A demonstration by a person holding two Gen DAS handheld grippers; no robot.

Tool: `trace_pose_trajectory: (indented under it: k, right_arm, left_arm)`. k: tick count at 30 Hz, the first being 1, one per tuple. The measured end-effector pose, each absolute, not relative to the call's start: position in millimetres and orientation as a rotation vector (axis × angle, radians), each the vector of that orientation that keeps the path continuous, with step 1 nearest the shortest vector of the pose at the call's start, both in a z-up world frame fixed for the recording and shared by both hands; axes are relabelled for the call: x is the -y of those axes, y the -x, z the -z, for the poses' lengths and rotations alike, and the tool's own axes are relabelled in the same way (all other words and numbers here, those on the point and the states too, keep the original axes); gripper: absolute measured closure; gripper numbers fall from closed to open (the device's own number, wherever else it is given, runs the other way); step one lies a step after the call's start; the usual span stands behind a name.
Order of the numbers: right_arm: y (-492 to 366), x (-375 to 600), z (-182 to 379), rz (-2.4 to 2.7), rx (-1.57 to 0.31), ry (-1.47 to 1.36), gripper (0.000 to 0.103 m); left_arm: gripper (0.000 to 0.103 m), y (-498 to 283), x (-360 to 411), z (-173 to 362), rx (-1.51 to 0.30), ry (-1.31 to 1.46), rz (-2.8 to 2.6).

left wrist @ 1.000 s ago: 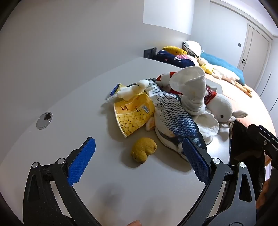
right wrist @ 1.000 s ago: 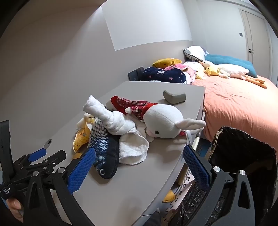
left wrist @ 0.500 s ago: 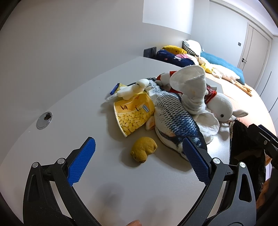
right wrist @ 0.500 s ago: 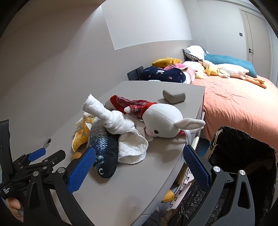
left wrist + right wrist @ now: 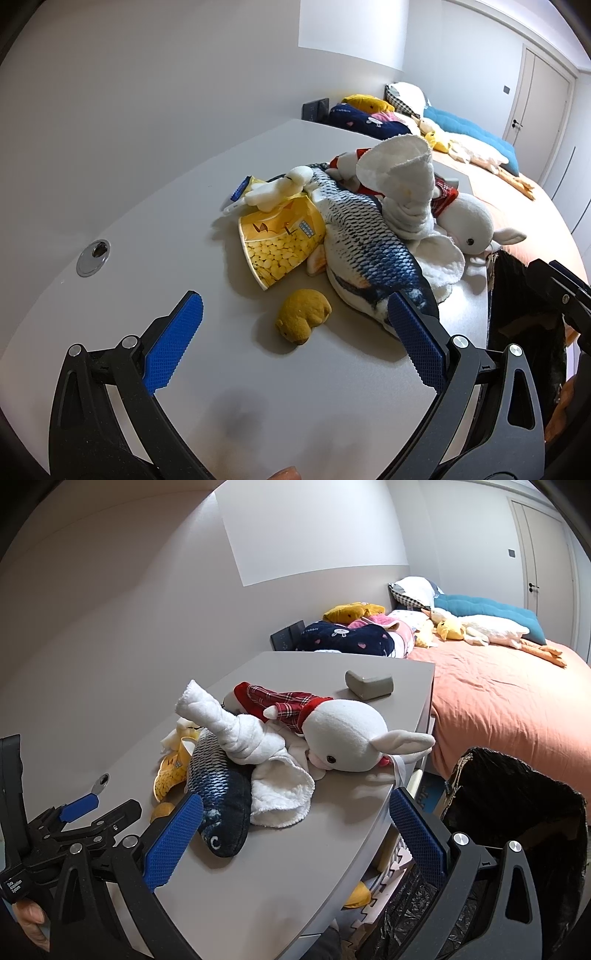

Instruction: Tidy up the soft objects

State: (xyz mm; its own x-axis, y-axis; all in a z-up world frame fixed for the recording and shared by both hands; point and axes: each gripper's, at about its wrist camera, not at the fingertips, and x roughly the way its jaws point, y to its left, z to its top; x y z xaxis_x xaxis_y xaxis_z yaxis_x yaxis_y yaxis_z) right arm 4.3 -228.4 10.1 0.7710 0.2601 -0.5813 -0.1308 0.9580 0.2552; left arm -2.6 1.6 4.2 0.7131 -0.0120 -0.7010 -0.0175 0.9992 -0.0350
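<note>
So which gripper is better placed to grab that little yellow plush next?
Left, probably. The left gripper is open with the small yellow plush lying alone between its fingers; from the right gripper, the fish plush blocks it.

Both views are evenly and fairly brightly lit by soft indoor light from above, with no glare. The small yellow plush point(image 5: 303, 319) and the plush fish point(image 5: 369, 254) cast soft-edged shadows on the grey table point(image 5: 166, 229). Strong fisheye distortion bends the walls and table edge, the corners fall to black vignette, and focus stays sharp except for slight softness near the rims.
</note>
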Motion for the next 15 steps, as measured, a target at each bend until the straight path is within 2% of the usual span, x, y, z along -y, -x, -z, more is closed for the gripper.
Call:
trace_pose_trajectory:
  k: [15]
  right_arm:
    - [-3.2,230.4,-10.0,-0.212,-0.662,-0.205,0.003]
  left_arm:
    - [0.006,3.0,-2.6,-5.6,-0.775,0.036,-0.006]
